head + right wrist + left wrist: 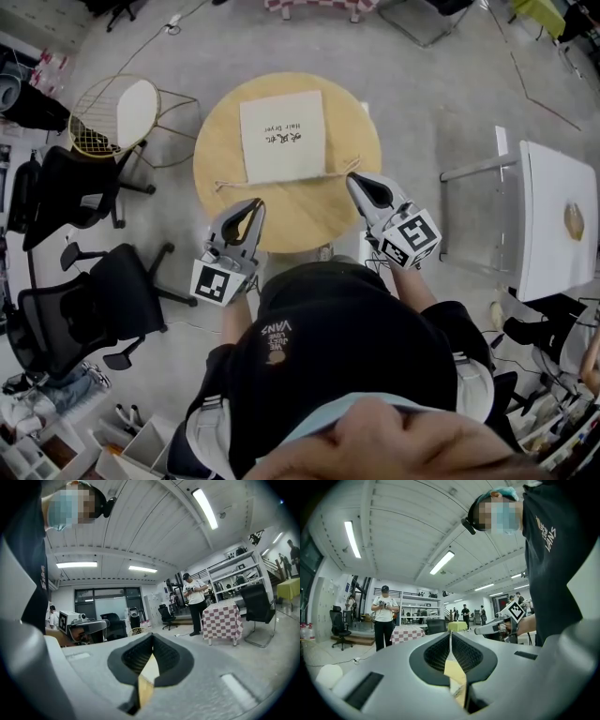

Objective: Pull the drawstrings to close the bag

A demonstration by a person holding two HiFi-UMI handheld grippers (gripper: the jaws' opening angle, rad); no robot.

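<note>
L claw [254, 202] and R claw [352, 177] both fully closed. R tip overlaps cord [330, 174] end beside bag [283, 136] on counter [220, 150]; grip on it unclear.

A cream fabric drawstring bag [281, 136] lies flat on the round wooden counter [217, 150], a little behind its middle. It is rectangular and smooth, with black print at its centre. Its mouth is the edge nearest the person, and that edge runs straight across at full width, not gathered. A thin, pale cord follows this edge and sticks out at both corners. The left drawstring [225, 185] trails onto bare wood. The right drawstring [348, 167] ends in a small loop near the counter's rim.
</note>
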